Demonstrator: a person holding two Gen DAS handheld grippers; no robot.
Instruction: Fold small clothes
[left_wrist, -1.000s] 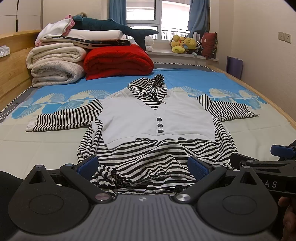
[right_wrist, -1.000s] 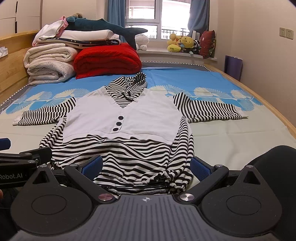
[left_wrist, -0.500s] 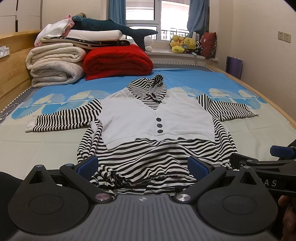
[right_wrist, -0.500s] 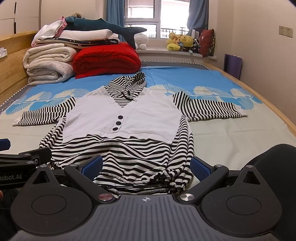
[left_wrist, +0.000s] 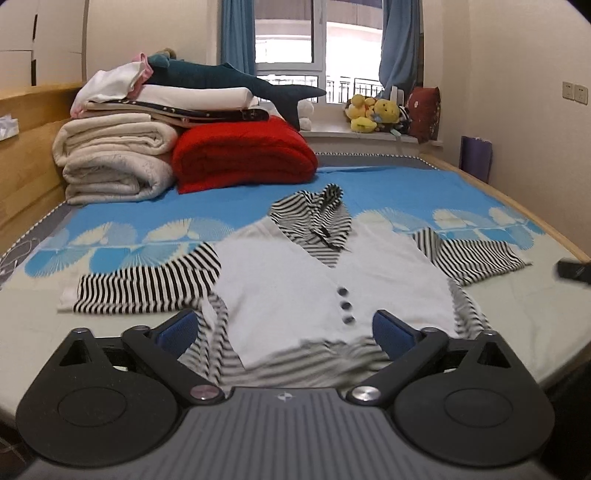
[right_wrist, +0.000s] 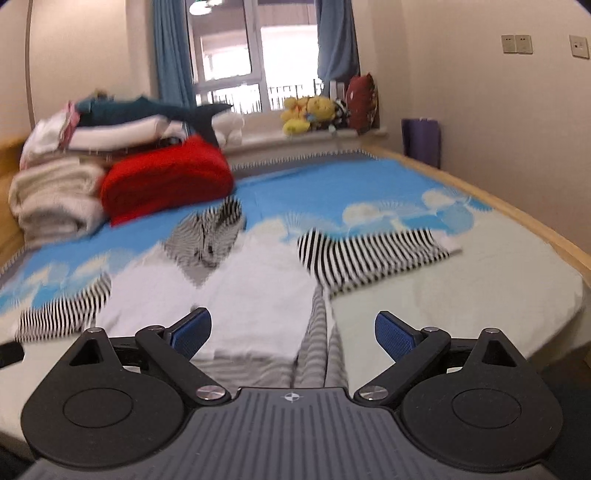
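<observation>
- Striped hooded top (left_wrist: 332, 280) w/ white vest front lies flat, face up, on the bed (left_wrist: 37, 332); hood toward the window end, hem toward the cameras.
- Both sleeves spread out sideways: one sleeve (left_wrist: 144, 284) at pic left in the left wrist view, other sleeve (right_wrist: 373, 254) at pic right in the right wrist view.
- Three dark buttons (left_wrist: 346, 305) run down the vest's middle.
- Left hand-held gripper (left_wrist: 284, 330): jaws wide apart but closing a bit; blue pads (left_wrist: 177, 328) clear of the cloth, nothing pinched. Lower vest & striped hem sit in the gap between the fingers, below them; the buttons show just above that gap.
- Right hand-held gripper (right_wrist: 293, 330): jaws spread wide, pads (right_wrist: 395, 338) bare, gripping nothing. Vest's right half & the striped side seam lie between the fingers; bare sheet under the pic-right finger.
- Right wrist view is motion-blurred & tilted; left wrist view blurred near the hem.
- A dark bit of the other tool shows at the far right edge of the left wrist view; too little to tell more.
- Past the top, at the head end: red folded blanket (left_wrist: 243, 155), cream blankets (left_wrist: 110, 162) stacked beside it, plush shark (left_wrist: 229, 79) on the pile.
- Yellow plush toys (left_wrist: 373, 112) on the windowsill.
</observation>
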